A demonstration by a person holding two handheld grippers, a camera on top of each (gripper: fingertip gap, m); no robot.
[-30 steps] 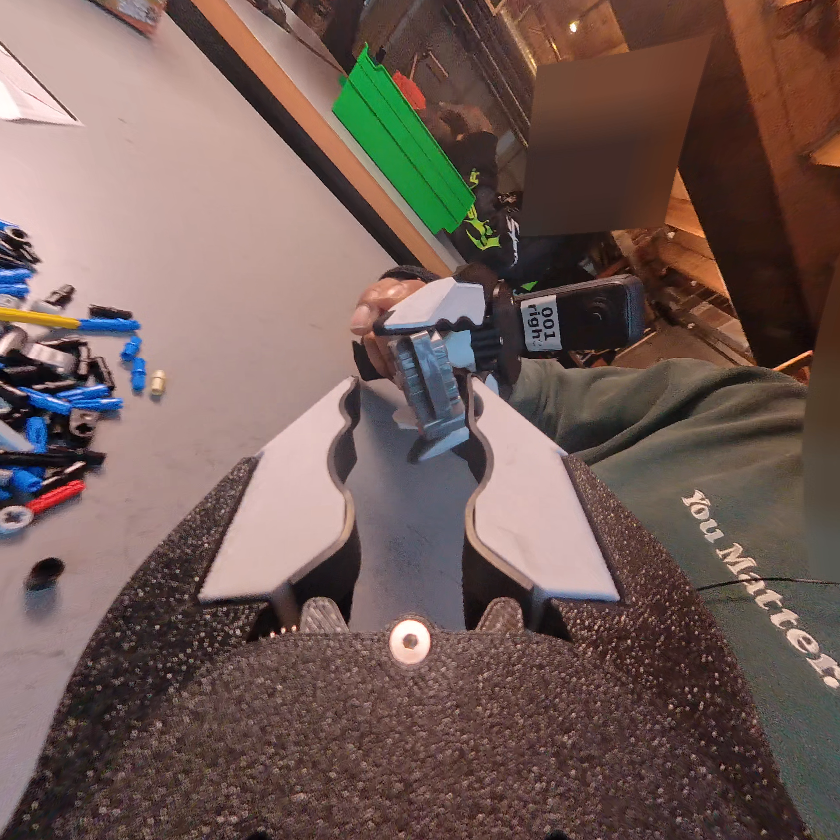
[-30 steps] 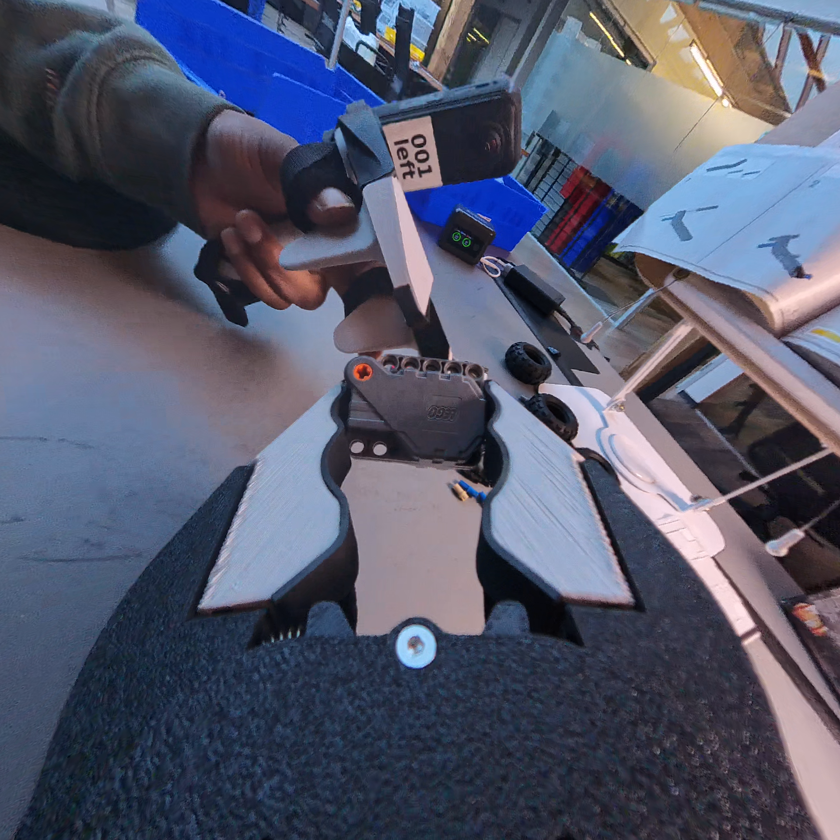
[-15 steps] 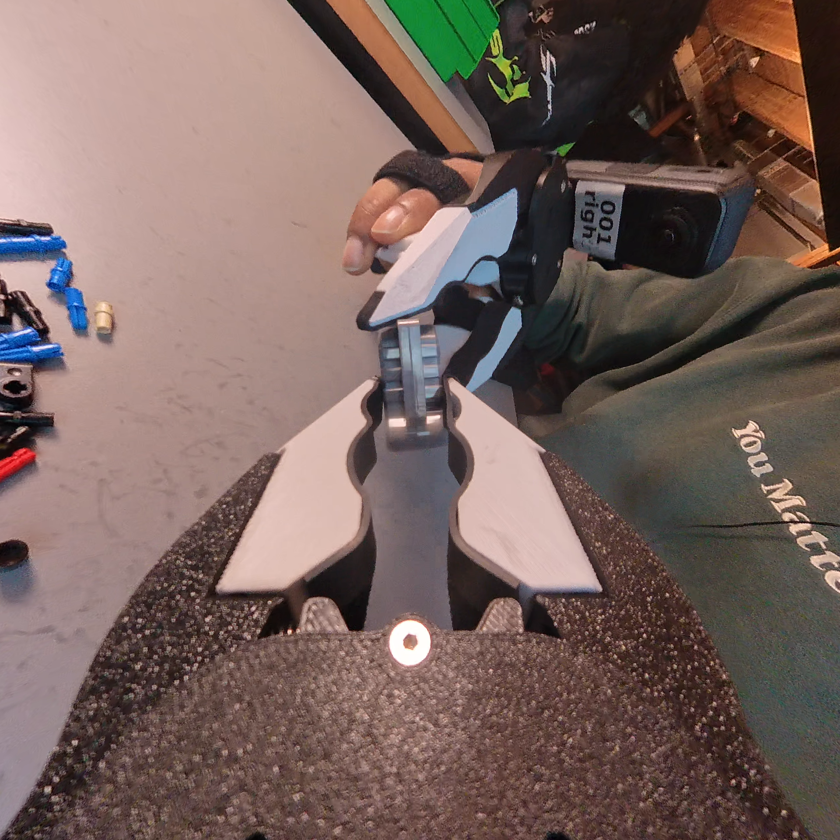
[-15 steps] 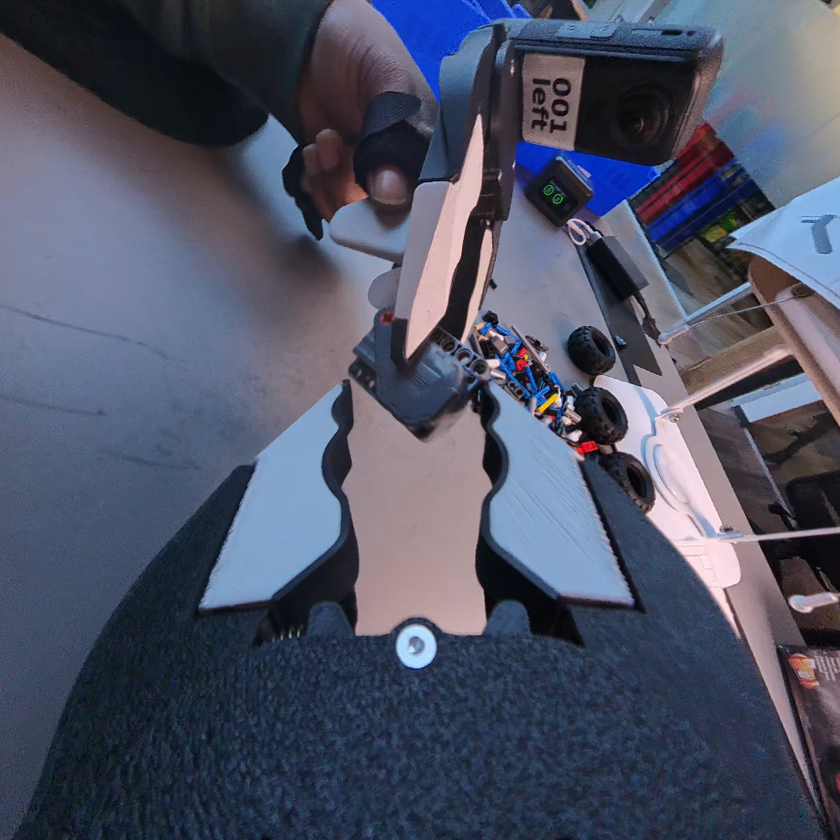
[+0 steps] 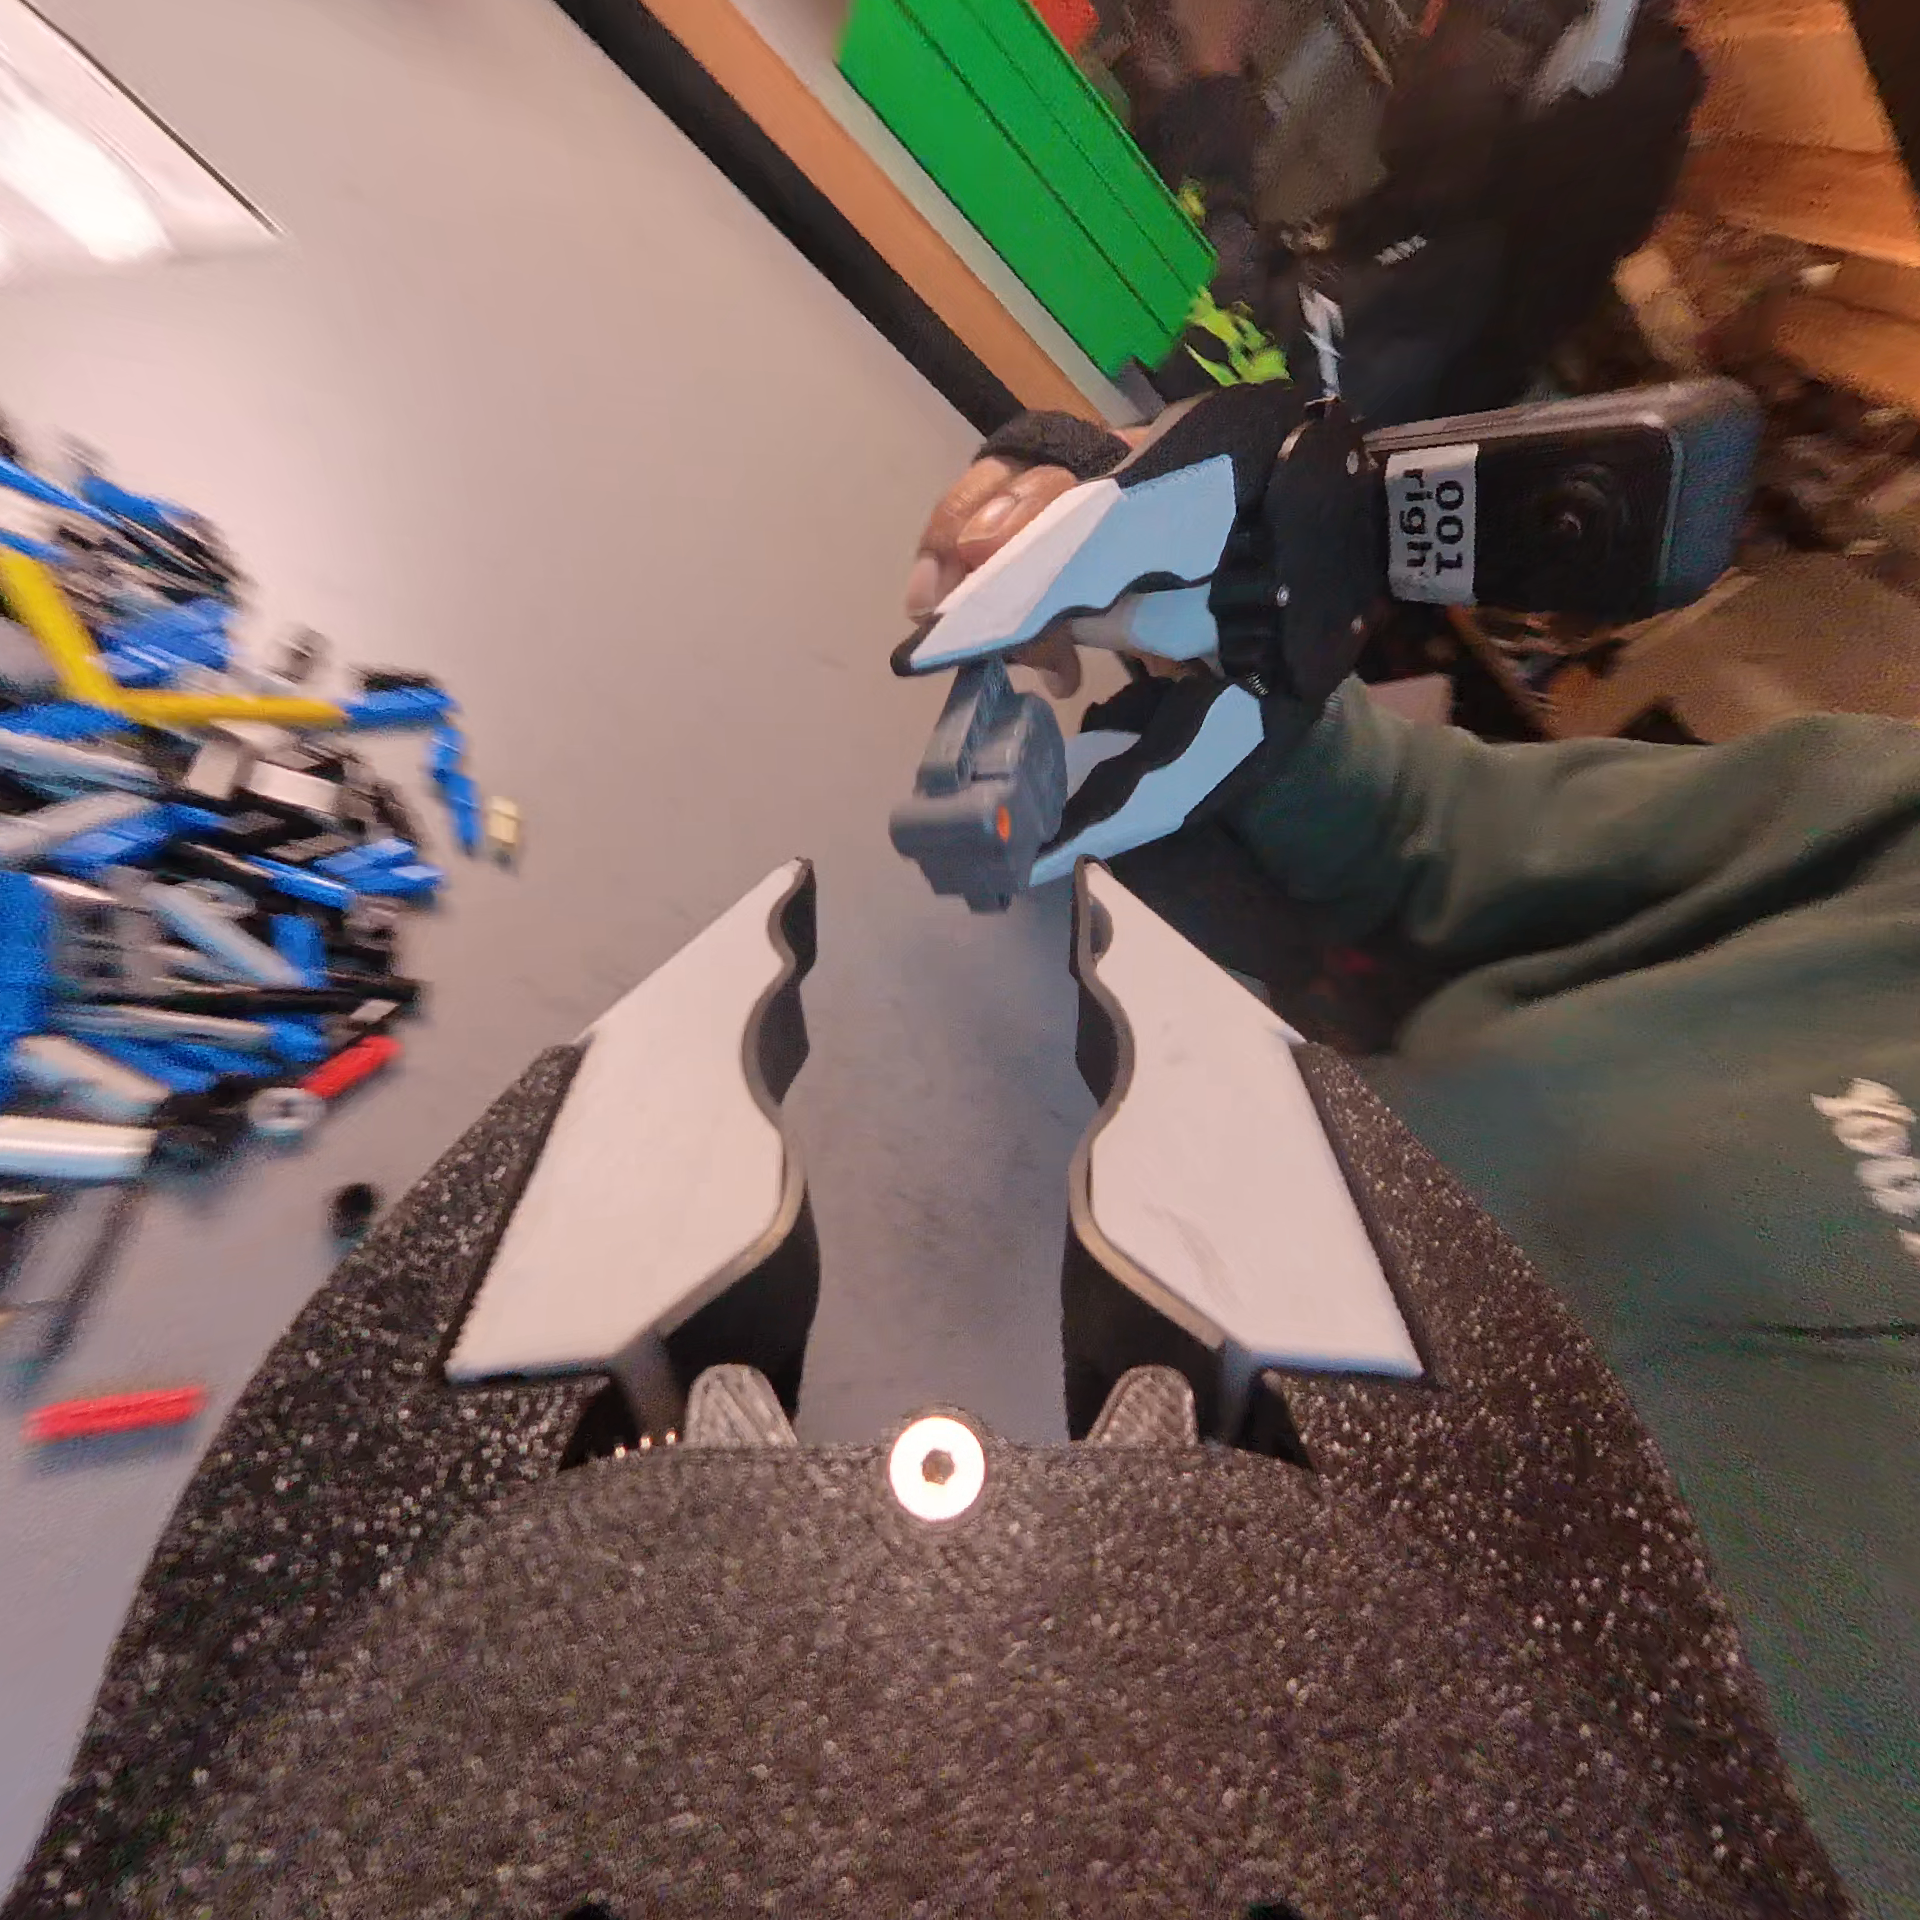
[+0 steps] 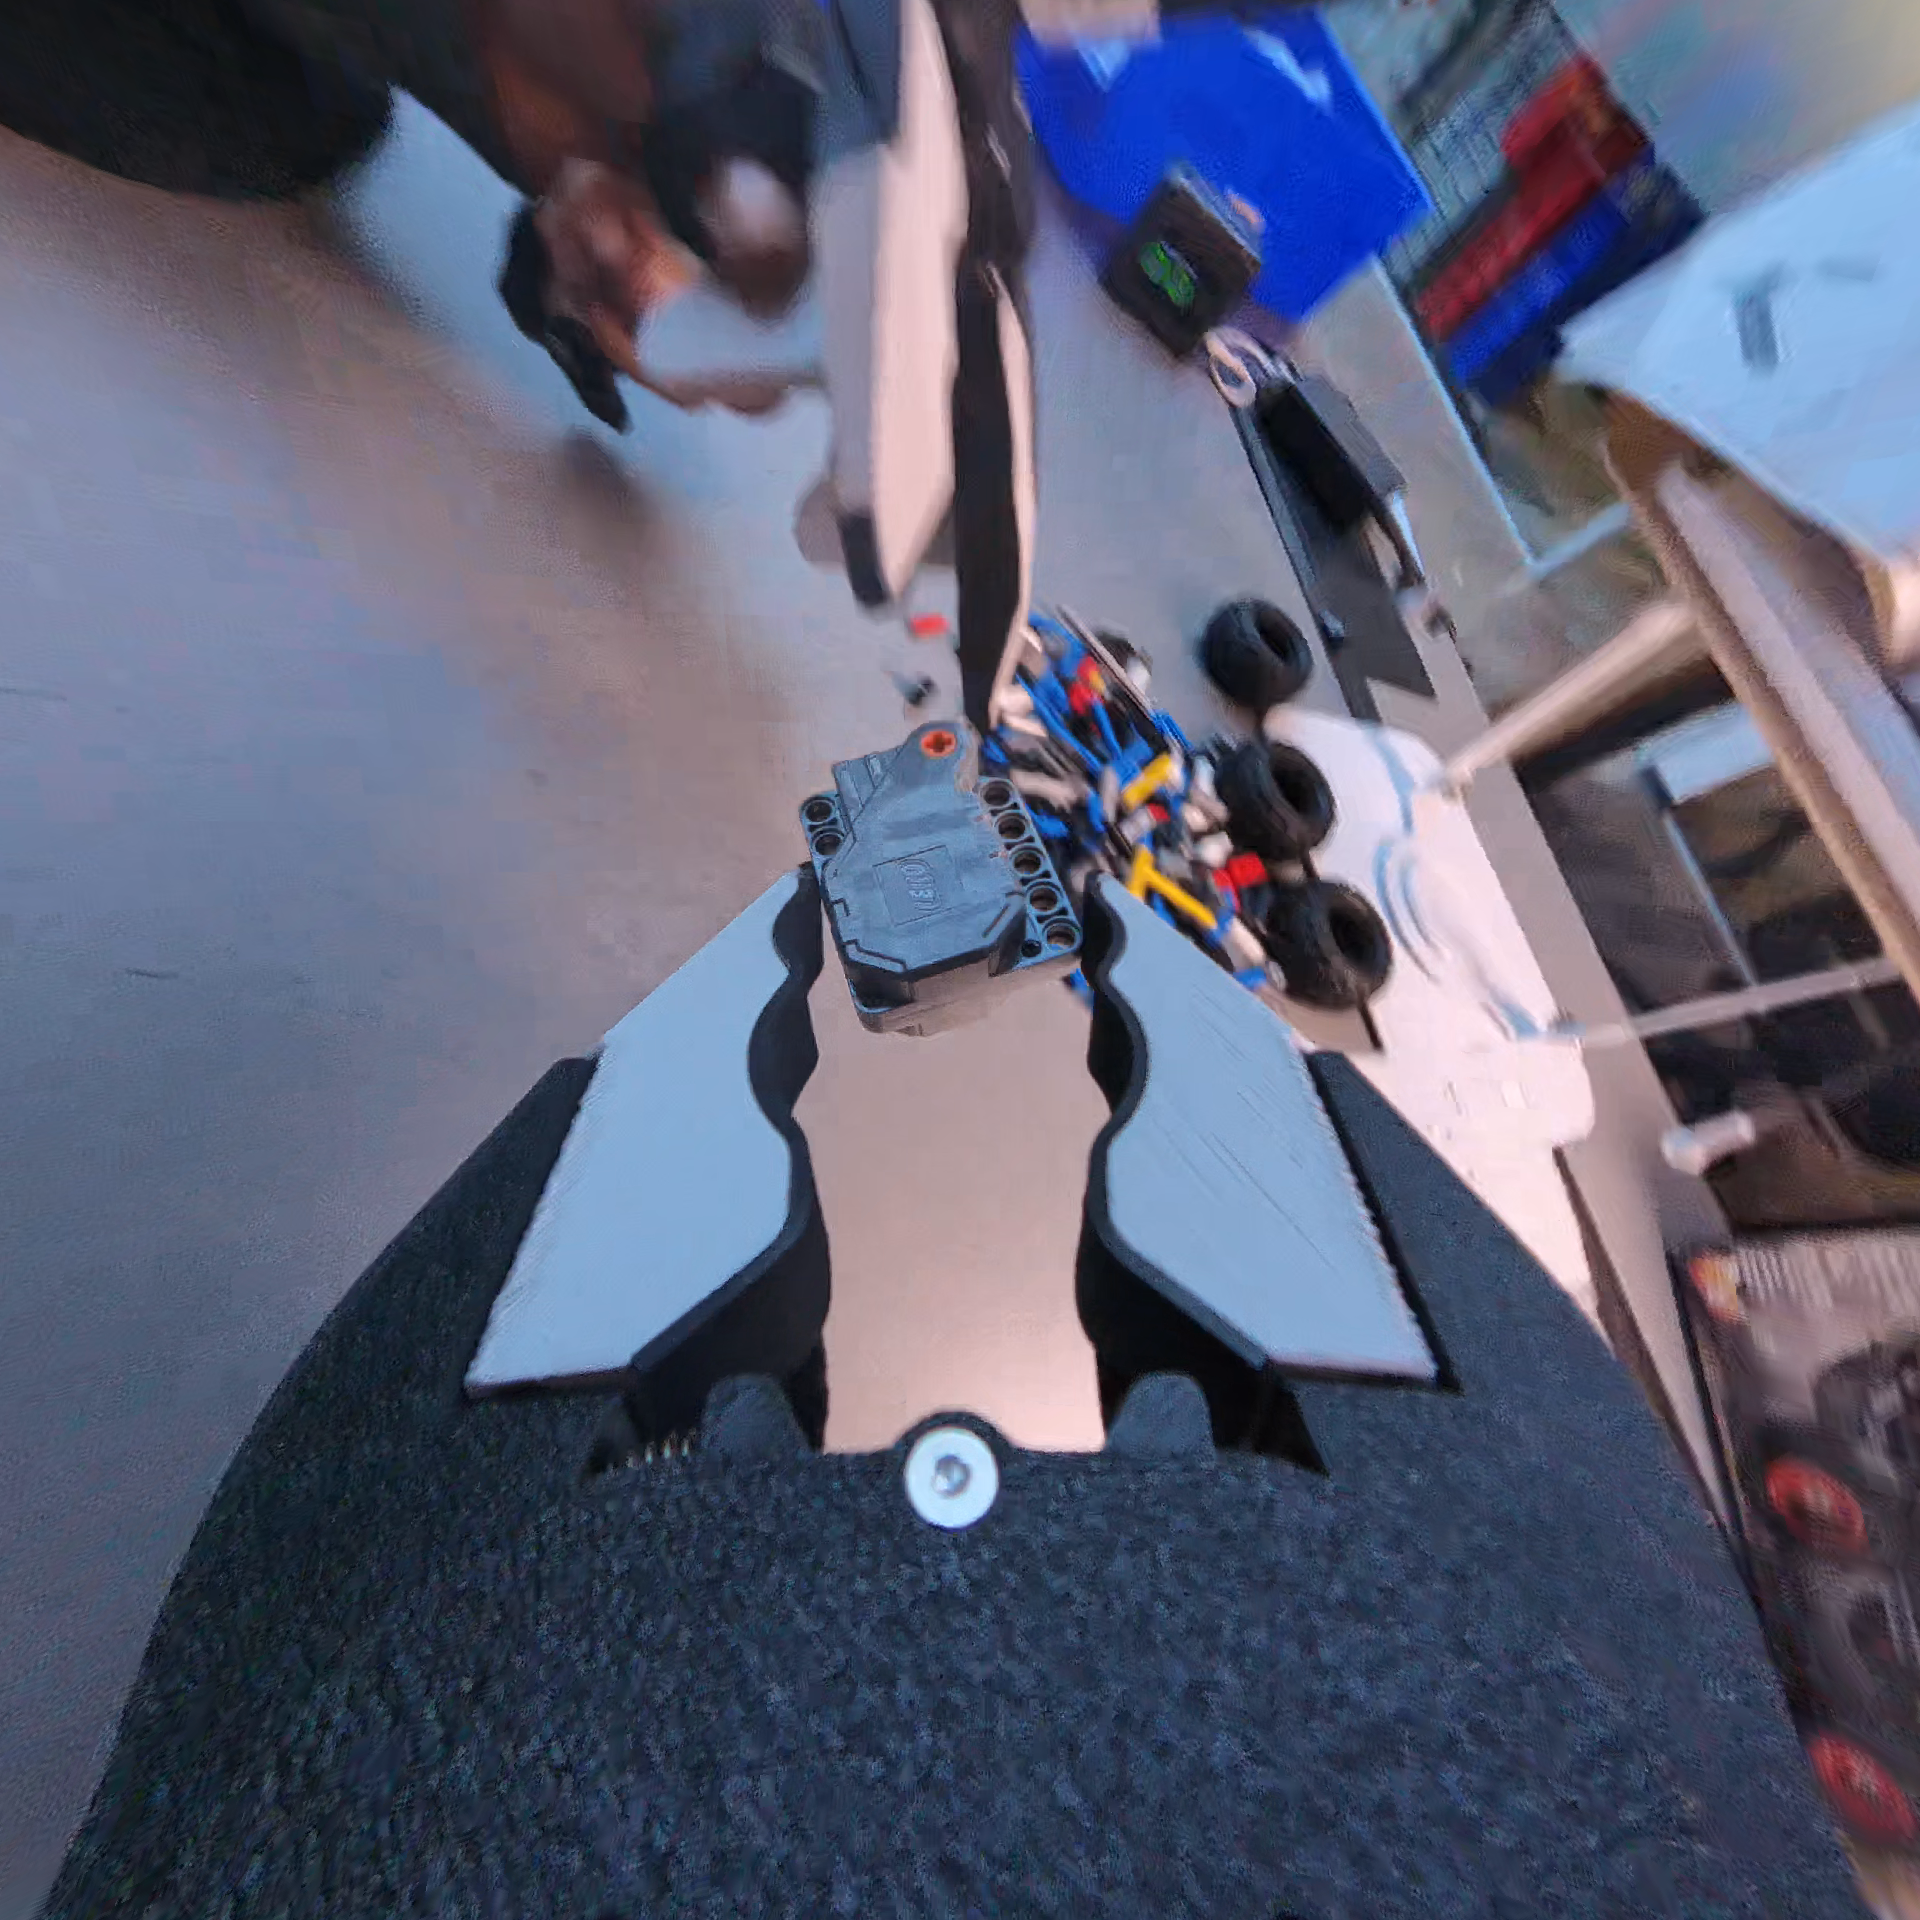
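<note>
Grey tabletop [image 5: 540, 436] w/ wood edge, green panels [image 5: 1018, 177] behind, warm light.

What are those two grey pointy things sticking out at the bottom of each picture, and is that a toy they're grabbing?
Those are the two fingers of a pinching tool. A person holds one in each hand, and a small camera on each tool looks out along its fingers. So one picture comes from the left gripper and the other from the right gripper.

The right gripper pinches a dark grey building-toy motor block with an orange dot. The left gripper is open and holds nothing; the block hangs just past its tips.

Below is a grey table. On it lies a pile of small blue, black, yellow and red toy building pieces, and beside the pile some black rubber tyres. The pictures are a bit blurry.
</note>
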